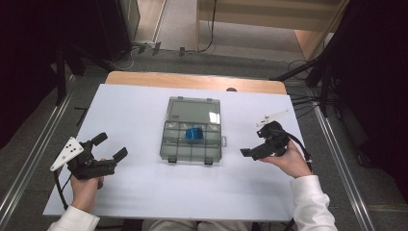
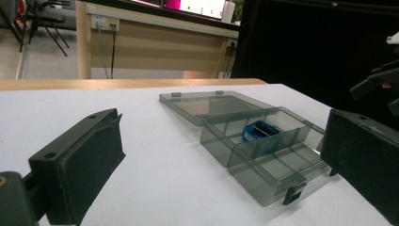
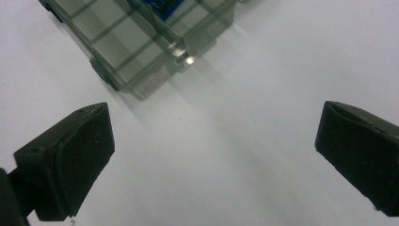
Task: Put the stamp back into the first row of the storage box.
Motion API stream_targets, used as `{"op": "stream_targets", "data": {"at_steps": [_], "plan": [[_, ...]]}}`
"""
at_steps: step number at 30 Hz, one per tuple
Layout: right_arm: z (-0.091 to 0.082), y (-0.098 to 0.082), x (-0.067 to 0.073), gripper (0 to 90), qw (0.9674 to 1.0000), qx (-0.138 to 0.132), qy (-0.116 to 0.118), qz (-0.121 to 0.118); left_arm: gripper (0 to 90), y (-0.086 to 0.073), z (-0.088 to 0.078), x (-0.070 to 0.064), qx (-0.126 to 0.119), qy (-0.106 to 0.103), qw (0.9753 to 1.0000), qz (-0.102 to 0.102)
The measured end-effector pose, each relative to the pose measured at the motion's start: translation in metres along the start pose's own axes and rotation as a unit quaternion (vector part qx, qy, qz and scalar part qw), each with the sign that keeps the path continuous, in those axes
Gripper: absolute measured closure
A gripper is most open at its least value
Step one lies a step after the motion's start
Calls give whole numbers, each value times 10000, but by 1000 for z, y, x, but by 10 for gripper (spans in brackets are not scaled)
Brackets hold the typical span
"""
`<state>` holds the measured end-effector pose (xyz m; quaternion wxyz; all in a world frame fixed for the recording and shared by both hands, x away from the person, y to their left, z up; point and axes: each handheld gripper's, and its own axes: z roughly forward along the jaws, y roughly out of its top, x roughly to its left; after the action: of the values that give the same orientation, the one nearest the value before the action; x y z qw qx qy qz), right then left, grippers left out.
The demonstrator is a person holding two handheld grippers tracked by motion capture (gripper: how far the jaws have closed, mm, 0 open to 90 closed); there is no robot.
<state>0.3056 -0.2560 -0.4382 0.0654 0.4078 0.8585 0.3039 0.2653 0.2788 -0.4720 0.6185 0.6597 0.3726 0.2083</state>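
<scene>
A clear compartment box is lying open mid-table, holding a blue object. The left gripper and right gripper are hovering at either side, both released and grasping nothing.

Our left gripper: jaws spread wide, nothing between them, held low in our left hand. Our right gripper: jaws likewise apart and bare, tilted downward, gripped by our right hand.

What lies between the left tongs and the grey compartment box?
Nothing: between the left tongs and the compartment box, the high view shows bare white table.
</scene>
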Motion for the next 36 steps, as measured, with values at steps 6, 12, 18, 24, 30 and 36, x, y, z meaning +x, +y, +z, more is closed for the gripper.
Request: {"op": "stream_targets", "data": {"at_steps": [6,12,18,24,30,36], "plan": [[-5,-30,-6,0,9988,-360,-236,216,0,-1,1,-1,36,-42,10000,1],[-7,-52,-10,0,9937,-864,-499,510,0,-1,1,-2,87,-71,9999,0],[-5,-70,-5,0,9904,-1100,-556,622,0,-2,1,-3,152,-110,9998,50],[1,-87,4,0,9874,-1354,-639,520,0,-4,3,-4,406,24,9979,499],[1,-104,8,0,9729,-2083,-869,495,0,-4,3,-5,427,-45,9979,480],[-1,-114,9,0,9544,-2667,-1229,527,0,-5,6,-7,509,-130,9975,477]]}}
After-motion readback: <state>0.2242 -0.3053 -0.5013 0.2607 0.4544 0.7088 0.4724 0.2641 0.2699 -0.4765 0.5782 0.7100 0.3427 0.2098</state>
